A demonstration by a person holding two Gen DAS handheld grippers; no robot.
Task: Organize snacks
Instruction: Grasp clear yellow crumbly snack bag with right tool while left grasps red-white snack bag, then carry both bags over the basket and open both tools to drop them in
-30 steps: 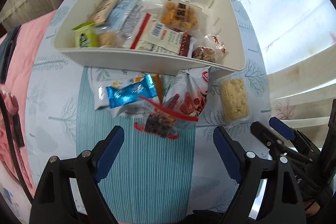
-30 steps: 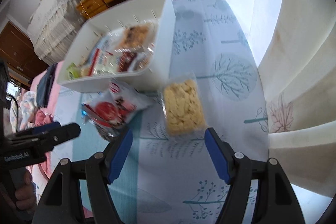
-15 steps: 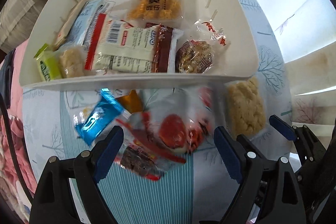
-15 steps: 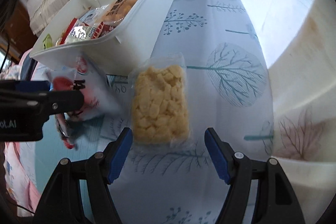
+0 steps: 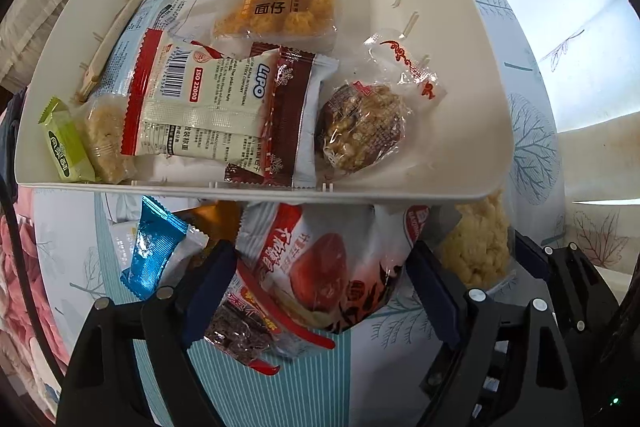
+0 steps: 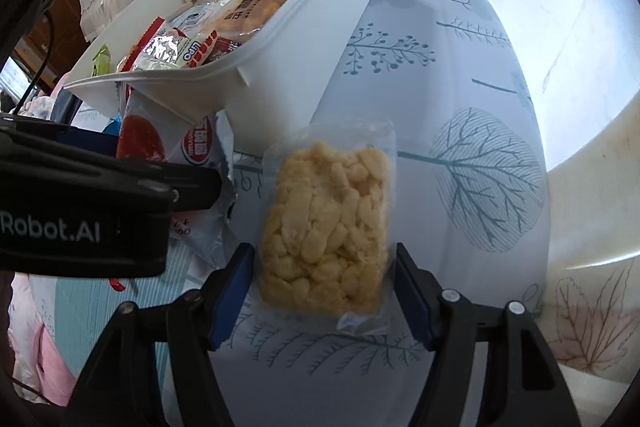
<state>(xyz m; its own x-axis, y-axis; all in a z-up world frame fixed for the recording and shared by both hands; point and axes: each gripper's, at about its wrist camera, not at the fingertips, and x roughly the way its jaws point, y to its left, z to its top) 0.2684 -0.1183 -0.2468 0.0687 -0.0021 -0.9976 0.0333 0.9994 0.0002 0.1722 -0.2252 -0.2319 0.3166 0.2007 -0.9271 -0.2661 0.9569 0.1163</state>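
Left wrist view: the left gripper [image 5: 320, 287] straddles the red pack [image 5: 320, 267] on the worktop [image 5: 532, 131] just before the bin [image 5: 472, 39], jaws closing, not yet clamped. Seven packs in the bin, about five outside. Next, I judge: pinch and lift over the rim.

Right wrist view: the right gripper [image 6: 324, 287] brackets one puffed bar [image 6: 328, 227], jaws closing, pads not yet pressing.

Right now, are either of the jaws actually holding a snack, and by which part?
Nothing is gripped yet. The right gripper is closing astride the lower end of the clear-wrapped yellow puffed-rice bar; the left gripper is closing around the red-and-white snack packet.
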